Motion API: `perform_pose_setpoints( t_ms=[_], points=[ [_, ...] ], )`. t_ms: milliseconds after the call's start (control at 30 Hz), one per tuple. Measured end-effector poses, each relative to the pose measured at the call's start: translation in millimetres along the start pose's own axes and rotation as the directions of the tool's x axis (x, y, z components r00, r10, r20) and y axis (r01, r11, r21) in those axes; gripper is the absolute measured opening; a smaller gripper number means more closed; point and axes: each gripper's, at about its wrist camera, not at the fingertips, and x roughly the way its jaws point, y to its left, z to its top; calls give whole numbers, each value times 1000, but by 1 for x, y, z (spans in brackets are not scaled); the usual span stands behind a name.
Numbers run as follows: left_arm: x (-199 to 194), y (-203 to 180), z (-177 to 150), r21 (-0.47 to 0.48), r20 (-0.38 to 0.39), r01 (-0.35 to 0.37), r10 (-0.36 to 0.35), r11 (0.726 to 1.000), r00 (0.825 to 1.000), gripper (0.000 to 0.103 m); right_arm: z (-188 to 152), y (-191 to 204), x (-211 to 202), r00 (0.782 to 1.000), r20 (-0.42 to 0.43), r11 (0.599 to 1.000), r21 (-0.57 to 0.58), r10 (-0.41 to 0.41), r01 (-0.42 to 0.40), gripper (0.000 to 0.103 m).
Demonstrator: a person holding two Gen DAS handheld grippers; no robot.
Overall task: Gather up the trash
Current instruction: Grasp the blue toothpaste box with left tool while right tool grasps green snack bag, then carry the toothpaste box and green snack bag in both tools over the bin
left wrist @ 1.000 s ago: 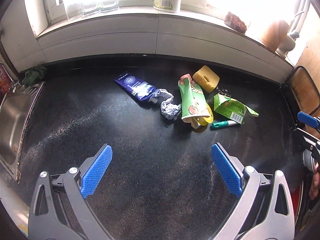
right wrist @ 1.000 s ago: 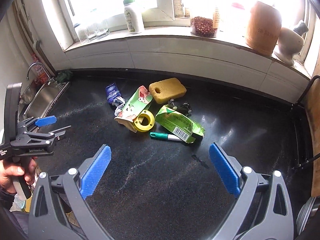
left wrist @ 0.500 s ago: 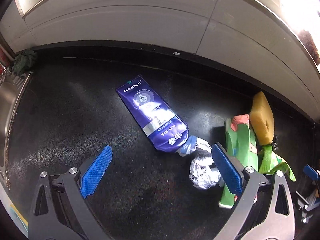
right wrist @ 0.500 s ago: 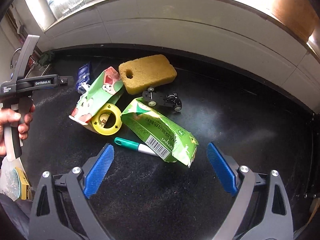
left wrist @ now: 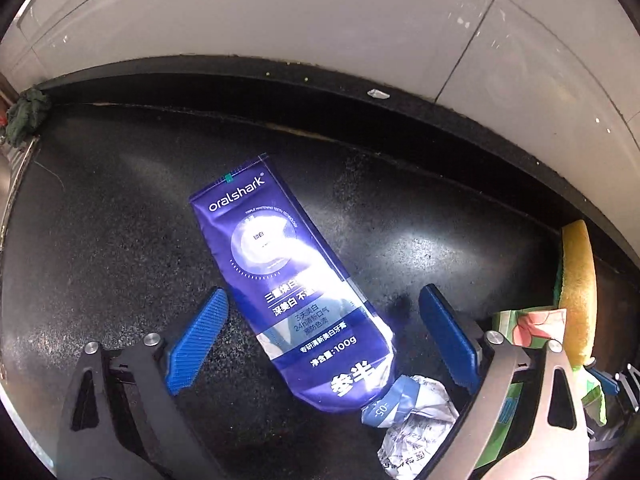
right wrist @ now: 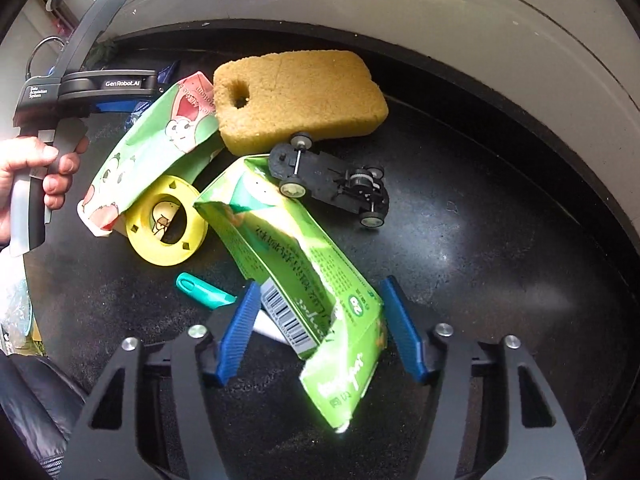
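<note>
A blue toothpaste pouch (left wrist: 288, 280) lies flat on the black counter (left wrist: 100, 240). My left gripper (left wrist: 322, 336) straddles its lower half, jaws closing, pads still clear of it. A crumpled silver wrapper (left wrist: 412, 420) touches the pouch's lower end. In the right wrist view a torn green carton (right wrist: 296, 248) lies between the pads of my right gripper (right wrist: 320, 332). Its jaws are closing and both pads stand right at the carton's sides without squeezing it. A teal pen (right wrist: 204, 290) runs under the carton's barcode end.
A yellow sponge (right wrist: 296, 96), a black toy car chassis (right wrist: 332, 184), a yellow ring (right wrist: 166, 224) and a green-and-pink carton (right wrist: 152, 148) crowd behind the green carton. A hand (right wrist: 24, 168) holds the left gripper at far left. The white tiled wall (left wrist: 280, 20) backs the counter.
Both grippers have dropped close to the counter. The left now straddles the blue pouch, the right the green carton. Both pairs of pads have drawn inward, the right much more.
</note>
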Motion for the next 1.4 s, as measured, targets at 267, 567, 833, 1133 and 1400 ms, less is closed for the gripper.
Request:
perform_pose_setpoints(
  t_ms=[267, 567, 833, 1133, 1400],
  points=[
    [-17, -15, -16, 61, 7, 33, -33, 998, 999, 51, -12, 13, -21, 998, 28, 999, 11, 47, -47, 24],
    [-78, -6, -38, 112, 87, 47, -57, 993, 995, 51, -36, 38, -70, 993, 116, 998, 49, 20, -25, 23],
    [-130, 8, -83, 120, 150, 54, -72, 991, 986, 51, -50, 46, -103, 981, 188, 994, 112, -39, 18, 23],
    [-183, 38, -108, 116, 217, 62, -87, 991, 972, 51, -69, 71, -128, 970, 235, 992, 121, -60, 32, 23],
    [-195, 50, -143, 128, 210, 62, -88, 990, 974, 51, -77, 94, -131, 969, 240, 994, 102, -59, 35, 23]
  ],
)
